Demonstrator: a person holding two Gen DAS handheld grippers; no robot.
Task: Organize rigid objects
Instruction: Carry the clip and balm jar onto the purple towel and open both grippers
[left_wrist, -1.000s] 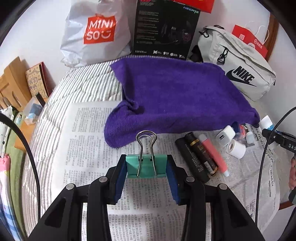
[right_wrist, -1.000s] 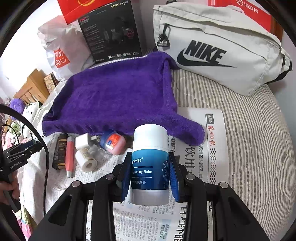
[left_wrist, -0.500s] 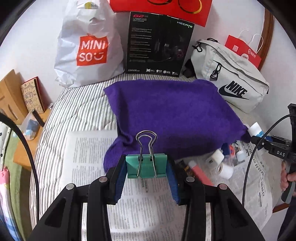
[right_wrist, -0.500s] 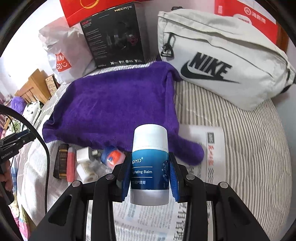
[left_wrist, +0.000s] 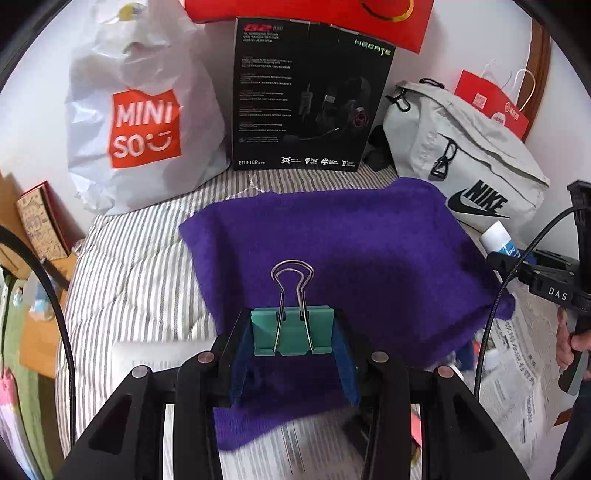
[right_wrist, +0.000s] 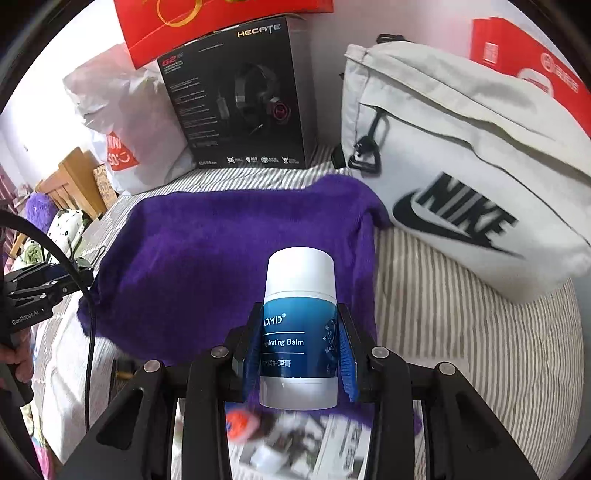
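Two grippers were recorded, each carrying one rigid item clear of the bed. Nearest in the left wrist view, the left gripper (left_wrist: 293, 341) had its fingers (left_wrist: 243, 354) clenched on the flanks of one green binder clip (left_wrist: 292, 332), wire handles pointing forward; gripping the flat sides probably kept it from twisting. Nearest in the right wrist view, the right gripper (right_wrist: 299, 349) had its fingers clenched on one balm bottle (right_wrist: 300, 325), white cap forward, the blue pads pinching the labelled body, presumably because the straight wall gave the surest hold. Below the grippers lay newspaper (left_wrist: 517, 373), with a few small items left on it, blurred; only one orange-capped piece (right_wrist: 242, 424) could be made out, so their count could not be given. Next out was one purple towel (left_wrist: 332, 240), spread flat on the striped bed cover (left_wrist: 136, 266); both items hung over it, which suggested it served as the collecting place. Farthest, propped against the wall, stood one white Miniso bag (left_wrist: 144, 122), one black headset box (left_wrist: 310, 99), one grey Nike pouch (right_wrist: 461, 158) and two red paper bags. Judged progress: two items in transit, neither yet set down.
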